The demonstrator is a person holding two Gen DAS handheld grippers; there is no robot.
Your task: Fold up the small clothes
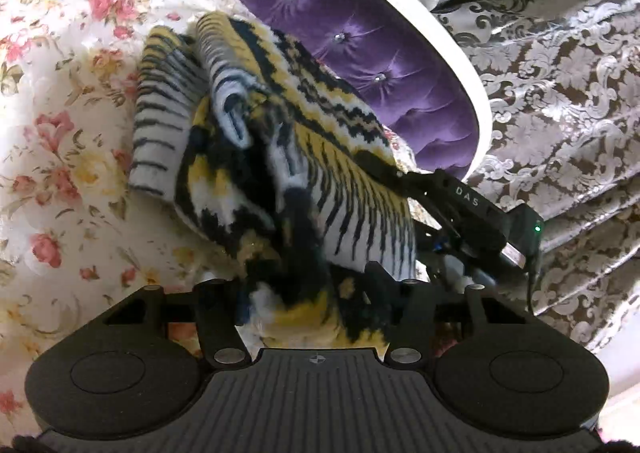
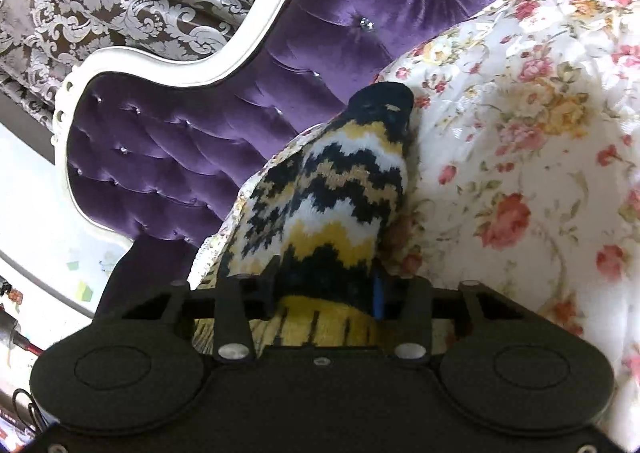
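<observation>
A small knitted sweater [image 1: 256, 141] in black, yellow and white zigzag stripes lies bunched on the floral bedspread [image 1: 60, 133]. My left gripper [image 1: 308, 293] is shut on a fold of it; the fabric hides the fingertips. In the left wrist view my right gripper [image 1: 400, 177] reaches in from the right and grips the sweater's far edge. In the right wrist view the sweater [image 2: 336, 193] drapes over my right gripper [image 2: 328, 293], which is shut on it, fingers hidden by cloth.
A purple tufted headboard [image 1: 360, 45] with a white frame [image 1: 452, 45] stands behind the bed; it also shows in the right wrist view [image 2: 180, 153]. Brown and silver damask curtains [image 1: 560, 93] hang beyond. The floral bedspread [image 2: 520, 173] rises on the right.
</observation>
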